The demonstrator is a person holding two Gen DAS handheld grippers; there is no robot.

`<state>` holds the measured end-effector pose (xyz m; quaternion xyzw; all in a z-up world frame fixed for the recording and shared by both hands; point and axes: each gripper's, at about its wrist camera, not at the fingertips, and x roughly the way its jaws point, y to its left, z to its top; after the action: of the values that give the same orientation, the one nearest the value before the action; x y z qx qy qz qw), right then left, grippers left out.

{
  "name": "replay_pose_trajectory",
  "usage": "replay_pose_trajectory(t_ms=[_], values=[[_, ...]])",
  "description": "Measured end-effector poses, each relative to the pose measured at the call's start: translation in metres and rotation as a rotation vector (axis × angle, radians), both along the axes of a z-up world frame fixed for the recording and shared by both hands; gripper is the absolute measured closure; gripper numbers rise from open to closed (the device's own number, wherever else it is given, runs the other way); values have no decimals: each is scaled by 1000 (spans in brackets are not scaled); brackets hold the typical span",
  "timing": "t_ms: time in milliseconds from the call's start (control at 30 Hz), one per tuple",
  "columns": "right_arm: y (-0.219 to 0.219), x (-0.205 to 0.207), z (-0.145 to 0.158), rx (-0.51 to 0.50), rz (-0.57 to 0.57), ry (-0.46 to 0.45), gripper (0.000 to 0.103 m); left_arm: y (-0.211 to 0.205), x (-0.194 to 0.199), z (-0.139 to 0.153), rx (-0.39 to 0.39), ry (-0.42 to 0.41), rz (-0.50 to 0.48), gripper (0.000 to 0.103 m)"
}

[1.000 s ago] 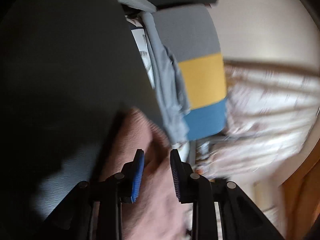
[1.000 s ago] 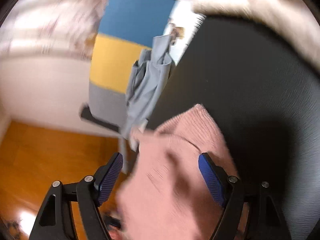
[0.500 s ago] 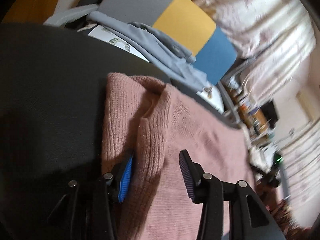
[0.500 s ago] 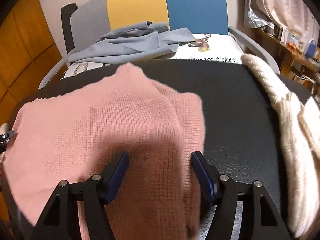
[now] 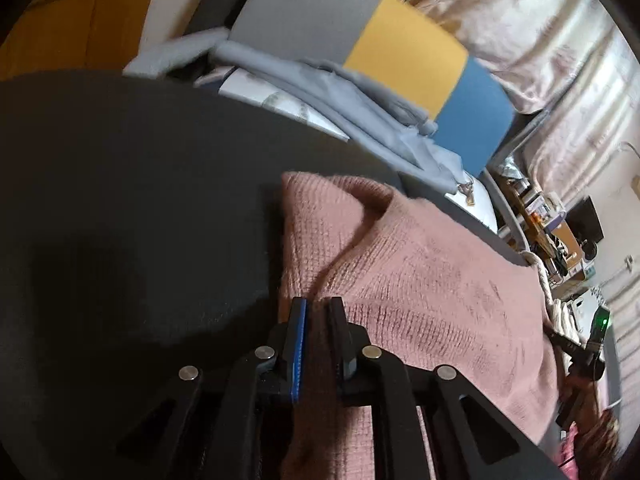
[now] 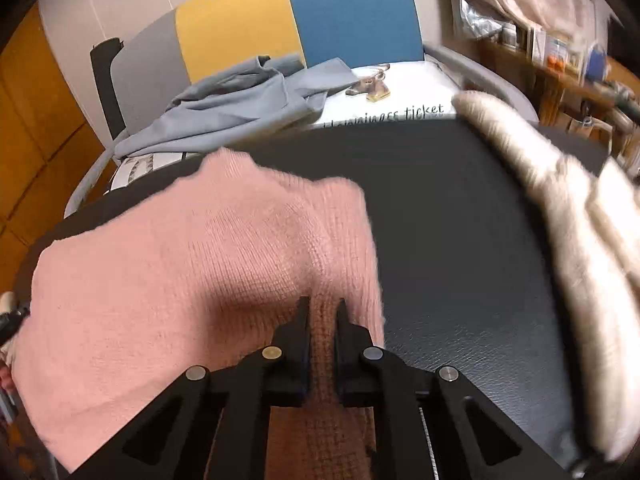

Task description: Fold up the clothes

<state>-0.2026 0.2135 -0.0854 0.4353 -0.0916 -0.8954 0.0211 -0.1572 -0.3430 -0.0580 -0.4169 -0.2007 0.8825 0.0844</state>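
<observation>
A pink knit sweater (image 5: 420,280) lies spread on a black table (image 5: 140,200). My left gripper (image 5: 317,306) grips a ridge of its left edge, and the jaws are still closing on the knit. In the right wrist view the same pink sweater (image 6: 180,272) fills the left half. My right gripper (image 6: 323,306) pinches a raised fold near its right edge, jaws closing with the fabric pressed between the pads. The cloth under both grippers is hidden by the fingers.
A cream knit garment (image 6: 568,216) lies on the right of the black table (image 6: 460,240). Behind the table stands a grey, yellow and blue chair (image 6: 288,28) with a grey garment (image 6: 240,100) draped on its seat. Curtains (image 5: 540,40) and cluttered shelves (image 6: 552,52) are behind.
Both grippers rolled upright, came down on the pink sweater and closed from wide open onto folds of it. The views swung from sideways to level.
</observation>
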Motion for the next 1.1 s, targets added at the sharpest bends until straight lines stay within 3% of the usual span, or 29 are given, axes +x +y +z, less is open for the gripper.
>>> replay_pose_trajectory(t_ms=[33,67,100,133,200,233,367,467,567,633,700,833,867,967,1033,1100], values=[[2,4,4,-6,-10,17,87,-2,4,3,-24,-3,29,74],[4,9,7,-11,-20,33,80,-3,9,6,-45,-5,57,74],[5,14,11,-15,-31,52,62,-3,15,11,-57,4,85,75],[5,25,20,-14,-52,79,57,-3,25,17,-70,31,116,78],[2,47,37,-13,-85,135,61,8,52,32,-80,130,133,78],[-8,59,46,-17,-57,168,70,20,65,39,-79,188,103,78],[-80,92,50,-10,149,179,77,99,95,41,-181,275,-137,77],[-132,101,37,42,276,155,77,156,99,23,-346,232,-247,77],[-168,103,12,200,322,76,77,160,88,12,-469,113,-151,76],[-166,107,-7,273,311,32,76,151,86,9,-437,69,-133,74],[-152,115,-8,203,284,59,75,144,89,10,-397,72,-131,74],[-110,124,3,-42,219,86,72,139,100,22,-343,73,-101,77],[-98,131,9,-81,190,118,72,142,108,27,-300,99,-106,77],[-71,138,20,-87,135,150,72,170,119,34,-219,187,-205,76],[-60,132,20,-47,121,150,72,208,118,32,-232,209,-325,76],[-47,123,14,-40,105,130,72,230,118,22,-288,180,-386,76]])
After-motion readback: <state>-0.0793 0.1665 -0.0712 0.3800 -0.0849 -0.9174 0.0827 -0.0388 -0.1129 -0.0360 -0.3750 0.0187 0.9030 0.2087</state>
